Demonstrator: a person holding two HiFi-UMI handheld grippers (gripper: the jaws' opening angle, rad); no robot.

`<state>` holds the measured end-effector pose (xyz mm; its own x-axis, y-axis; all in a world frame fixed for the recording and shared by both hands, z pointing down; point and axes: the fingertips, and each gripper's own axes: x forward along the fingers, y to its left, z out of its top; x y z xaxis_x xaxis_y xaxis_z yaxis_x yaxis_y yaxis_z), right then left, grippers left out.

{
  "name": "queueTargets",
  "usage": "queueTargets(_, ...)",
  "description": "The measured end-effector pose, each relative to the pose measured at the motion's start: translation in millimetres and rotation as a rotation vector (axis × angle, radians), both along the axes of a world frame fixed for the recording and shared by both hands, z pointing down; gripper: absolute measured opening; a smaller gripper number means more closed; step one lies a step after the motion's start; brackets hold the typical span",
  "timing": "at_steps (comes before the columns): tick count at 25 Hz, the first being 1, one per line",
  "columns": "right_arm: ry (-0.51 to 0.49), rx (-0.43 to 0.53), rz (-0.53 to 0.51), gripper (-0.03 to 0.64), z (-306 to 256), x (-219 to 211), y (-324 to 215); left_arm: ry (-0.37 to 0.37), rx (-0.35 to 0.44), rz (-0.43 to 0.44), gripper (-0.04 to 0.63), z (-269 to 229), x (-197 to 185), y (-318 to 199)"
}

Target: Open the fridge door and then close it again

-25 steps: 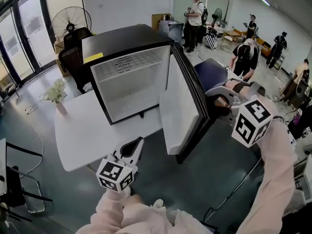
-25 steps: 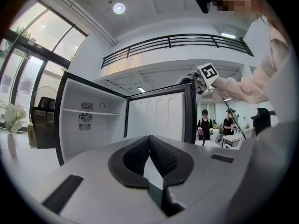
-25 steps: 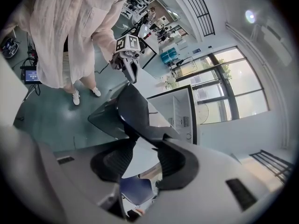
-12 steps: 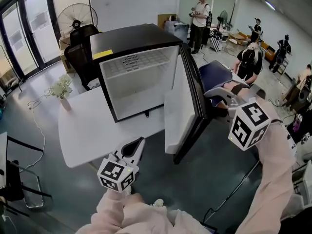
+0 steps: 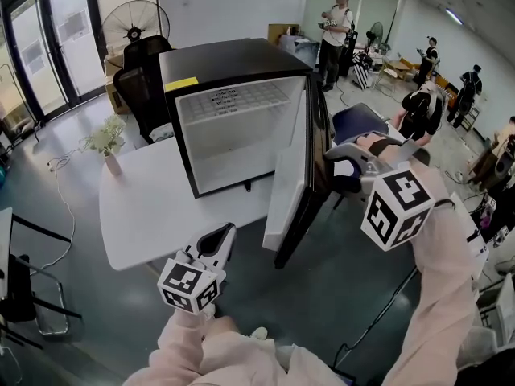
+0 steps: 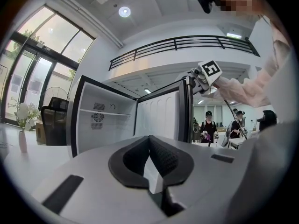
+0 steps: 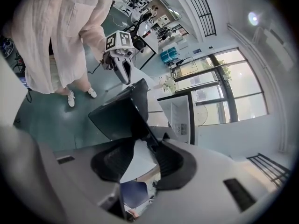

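Observation:
A black fridge [image 5: 233, 59] with a bare white inside stands on a white table [image 5: 153, 207]. Its door [image 5: 290, 175] hangs about half open. My right gripper [image 5: 344, 167] is at the door's free edge near the top. Its jaws have just been closing, and the edge [image 7: 119, 113] sits between the pads. My left gripper [image 5: 219, 241] hovers low in front of the table, jaws together and empty. The left gripper view looks level at the fridge [image 6: 103, 120], its door [image 6: 161, 115] and the right gripper [image 6: 198, 76].
A vase of flowers [image 5: 109, 145] stands at the table's far left corner. A black chair [image 5: 145, 63] and a fan [image 5: 135, 18] are behind the fridge, and a blue chair [image 5: 358, 123] is behind the door. Several people [image 5: 338, 22] stand far back. A cable [image 5: 386, 312] crosses the floor.
The door has swung leftward toward the fridge body, and my right gripper has moved left with it. The left gripper has stayed about where it was.

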<state>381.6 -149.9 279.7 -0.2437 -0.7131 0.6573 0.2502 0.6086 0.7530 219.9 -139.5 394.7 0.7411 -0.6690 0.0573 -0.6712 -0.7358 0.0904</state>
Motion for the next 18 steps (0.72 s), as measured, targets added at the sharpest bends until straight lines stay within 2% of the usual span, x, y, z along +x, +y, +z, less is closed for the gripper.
queueTargets(5, -0.004, -0.001, -0.018, 0.141, -5, -8, 2, -0.004, 0.004, -0.022, 0.012, -7, -3, 7)
queueTargets(10, -0.016, 0.001, -0.033, 0.135, 2, -39, -17, 0.000, 0.006, -0.028, 0.012, 2, -24, -10)
queueTargets(18, -0.020, 0.003, -0.062, 0.126, 6, -70, -36, 0.012, -0.008, -0.022, 0.012, 7, -36, -35)
